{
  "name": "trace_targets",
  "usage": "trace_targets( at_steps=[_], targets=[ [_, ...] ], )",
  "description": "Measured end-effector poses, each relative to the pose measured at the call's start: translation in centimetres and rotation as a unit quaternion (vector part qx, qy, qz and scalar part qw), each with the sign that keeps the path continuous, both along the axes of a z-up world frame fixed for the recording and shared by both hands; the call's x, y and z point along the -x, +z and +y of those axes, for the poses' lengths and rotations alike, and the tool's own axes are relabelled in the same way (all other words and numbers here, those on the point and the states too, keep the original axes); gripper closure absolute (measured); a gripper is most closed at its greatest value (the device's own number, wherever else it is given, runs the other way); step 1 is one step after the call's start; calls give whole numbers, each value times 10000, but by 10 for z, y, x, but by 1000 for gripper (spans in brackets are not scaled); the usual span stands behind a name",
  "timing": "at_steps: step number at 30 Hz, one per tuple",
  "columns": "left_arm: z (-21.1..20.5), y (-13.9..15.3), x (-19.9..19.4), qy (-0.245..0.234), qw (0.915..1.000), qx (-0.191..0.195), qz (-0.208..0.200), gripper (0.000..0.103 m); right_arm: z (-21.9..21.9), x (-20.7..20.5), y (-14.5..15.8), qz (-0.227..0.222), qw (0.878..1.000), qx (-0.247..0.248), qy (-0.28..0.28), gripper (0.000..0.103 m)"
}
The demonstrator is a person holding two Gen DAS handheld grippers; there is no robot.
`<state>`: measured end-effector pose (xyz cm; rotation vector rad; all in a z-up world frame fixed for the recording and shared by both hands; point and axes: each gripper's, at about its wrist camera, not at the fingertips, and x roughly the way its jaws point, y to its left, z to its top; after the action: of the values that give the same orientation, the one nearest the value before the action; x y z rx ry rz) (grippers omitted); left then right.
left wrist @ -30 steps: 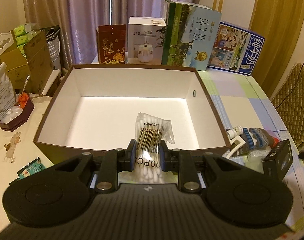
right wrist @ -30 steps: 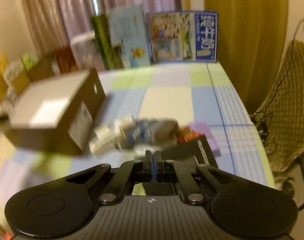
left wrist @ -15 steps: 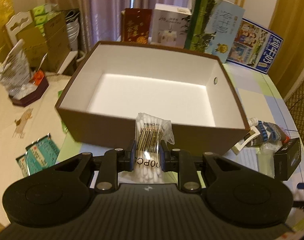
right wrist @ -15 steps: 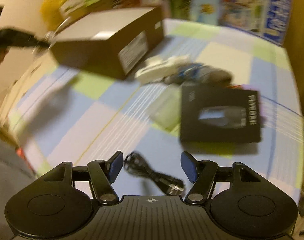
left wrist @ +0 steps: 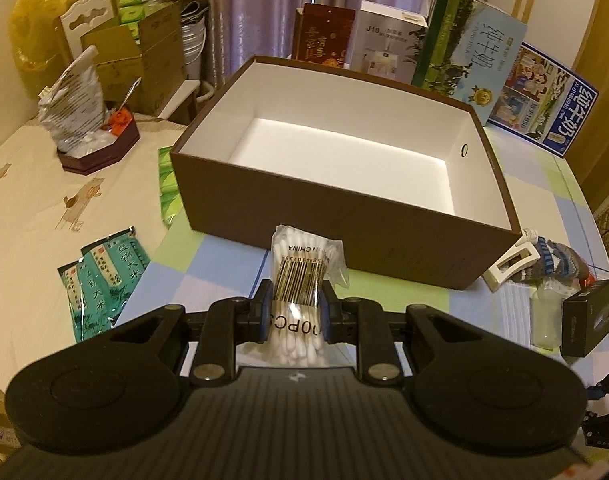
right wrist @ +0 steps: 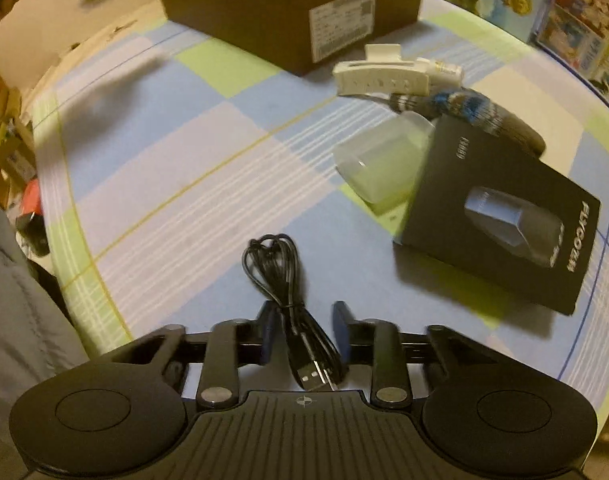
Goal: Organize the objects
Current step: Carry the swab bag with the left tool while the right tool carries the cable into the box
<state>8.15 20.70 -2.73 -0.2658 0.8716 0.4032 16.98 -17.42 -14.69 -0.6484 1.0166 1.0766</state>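
Note:
My left gripper point(left wrist: 295, 304) is shut on a clear bag of cotton swabs point(left wrist: 302, 280) with a barcode, held in front of the near wall of an open brown box point(left wrist: 336, 216) with a white, empty inside. My right gripper point(right wrist: 304, 316) is open, with a coiled black USB cable point(right wrist: 288, 288) lying on the table between its fingers. The brown box point(right wrist: 288, 8) also shows at the top of the right wrist view.
Right of the box lie a white hair clip point(right wrist: 378, 76), a knitted item point(right wrist: 468, 108), a translucent cup point(right wrist: 384, 160) and a black product box point(right wrist: 500, 220). Teal packets point(left wrist: 104, 276) lie at left. Cartons point(left wrist: 468, 56) stand behind the box.
My left gripper has drawn back from over the box, still holding the swabs. My right gripper opened, swung down to the table and now straddles the black cable.

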Motion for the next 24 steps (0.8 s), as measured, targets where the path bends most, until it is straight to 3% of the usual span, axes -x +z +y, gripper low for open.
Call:
trace_targets(
  at_steps=[4,11,17,24],
  targets=[
    [0,2,2,0,10000,0,-15,84,4,3,4,64,9997,-187,-119,92],
    [6,9,-4,-151,9998,-16,-130,84,10,-10,41,374,9904,-1093,-757,92],
    [15,19,-18,-412,9985,41,-350,84,40,-26,81,585,9705,-1895,-1369,92],
    [27,30,-52,-766,9958,44,-496,84,114,-49,115,852,9432,-2616,-1859,92]
  ],
)
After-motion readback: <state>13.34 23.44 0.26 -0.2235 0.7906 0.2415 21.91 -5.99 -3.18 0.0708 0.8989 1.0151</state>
